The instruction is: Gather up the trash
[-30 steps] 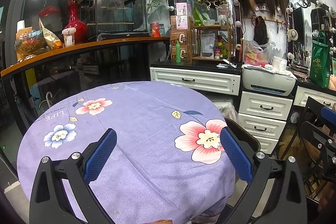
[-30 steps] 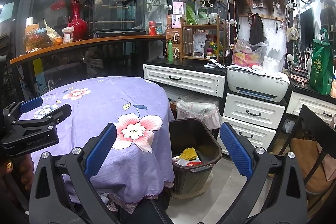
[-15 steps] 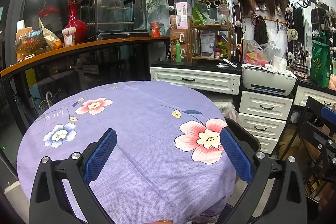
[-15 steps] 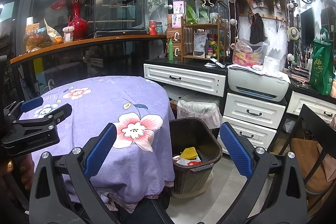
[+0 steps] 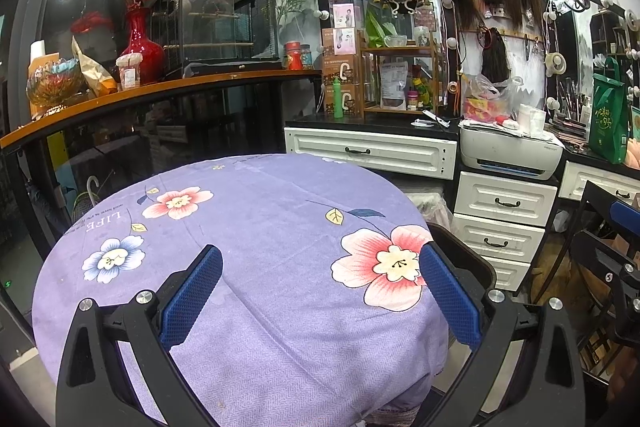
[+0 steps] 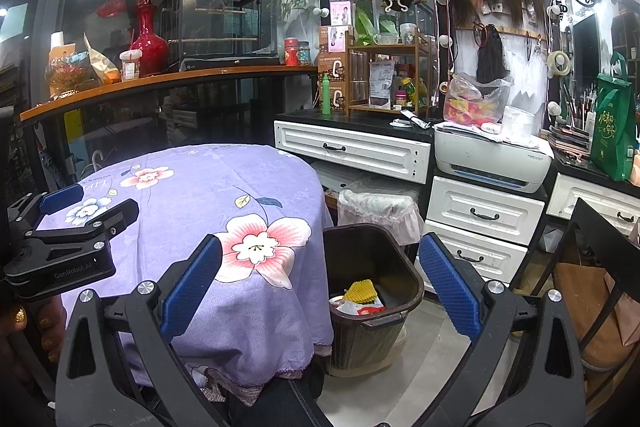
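Left gripper (image 5: 320, 291) is held spread wide over the purple floral tablecloth (image 5: 256, 227) — nothing gripped. Right gripper (image 6: 320, 285) is likewise released and empty, held above the table edge. The dark trash bin (image 6: 372, 291) sits on the floor beside the table, framed between the right fingers — yellow netting (image 6: 360, 291) and wrappers are seen inside.

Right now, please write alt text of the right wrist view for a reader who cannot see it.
Open right tongs hang empty above a dark trash bin holding yellow and white scraps, beside a round table under a purple flowered cloth. The left tongs show at left.
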Tool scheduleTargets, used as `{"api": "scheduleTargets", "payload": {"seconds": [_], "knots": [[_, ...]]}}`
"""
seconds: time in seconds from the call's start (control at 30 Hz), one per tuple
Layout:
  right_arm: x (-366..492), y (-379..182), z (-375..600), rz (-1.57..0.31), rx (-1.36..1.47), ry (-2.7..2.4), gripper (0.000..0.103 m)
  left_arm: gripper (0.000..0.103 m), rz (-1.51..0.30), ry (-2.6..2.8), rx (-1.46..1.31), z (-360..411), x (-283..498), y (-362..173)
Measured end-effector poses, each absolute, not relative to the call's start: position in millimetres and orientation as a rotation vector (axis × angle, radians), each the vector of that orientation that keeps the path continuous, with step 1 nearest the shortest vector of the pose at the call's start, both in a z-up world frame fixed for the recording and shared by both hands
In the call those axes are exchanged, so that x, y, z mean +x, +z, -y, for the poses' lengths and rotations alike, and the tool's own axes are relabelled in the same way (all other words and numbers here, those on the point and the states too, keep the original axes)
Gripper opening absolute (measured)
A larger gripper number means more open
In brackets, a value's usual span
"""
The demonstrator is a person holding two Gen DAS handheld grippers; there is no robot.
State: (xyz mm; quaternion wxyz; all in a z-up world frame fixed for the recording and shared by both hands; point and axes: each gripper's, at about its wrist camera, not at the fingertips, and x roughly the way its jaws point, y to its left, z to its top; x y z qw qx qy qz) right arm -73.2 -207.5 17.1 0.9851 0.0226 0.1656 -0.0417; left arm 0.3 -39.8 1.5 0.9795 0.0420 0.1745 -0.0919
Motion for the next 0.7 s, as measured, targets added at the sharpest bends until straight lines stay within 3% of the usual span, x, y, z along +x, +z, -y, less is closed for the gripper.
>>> {"api": "scheduleTargets", "payload": {"seconds": [0.7], "knots": [[-72.8,18.0,207.1,-0.334,0.046,-0.083,0.097,0.098,-0.355,-0.186,0.087,39.4,0.9,-1.6]]}}
